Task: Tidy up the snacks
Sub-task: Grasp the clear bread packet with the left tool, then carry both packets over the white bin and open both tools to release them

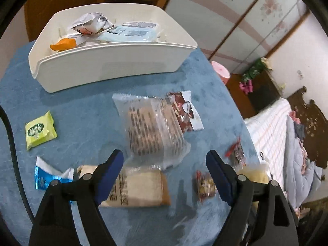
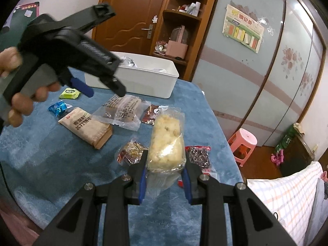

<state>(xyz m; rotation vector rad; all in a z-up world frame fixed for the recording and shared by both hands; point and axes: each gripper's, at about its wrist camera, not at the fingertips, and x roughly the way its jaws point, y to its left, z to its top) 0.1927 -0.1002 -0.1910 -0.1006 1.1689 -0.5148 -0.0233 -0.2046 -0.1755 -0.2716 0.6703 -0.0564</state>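
At the bottom centre, the right tongs (image 2: 165,181) clamp a clear bag of pale yellow puffed snack (image 2: 166,143), standing upright. In the upper left, a hand (image 2: 18,94) holds the left tongs (image 2: 106,86) above the blue-covered table (image 2: 51,153). Behind them sits a white bin (image 2: 143,80), with a tan cracker packet (image 2: 86,127) at centre left.

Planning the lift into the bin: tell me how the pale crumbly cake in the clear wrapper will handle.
The pale cake, clamped at its near end by the right gripper, juts forward without sagging, so it is probably fairly stiff and light. Its lumpy surface hints it may crumble under squeeze. The glossy wrapper looks likely to slip.
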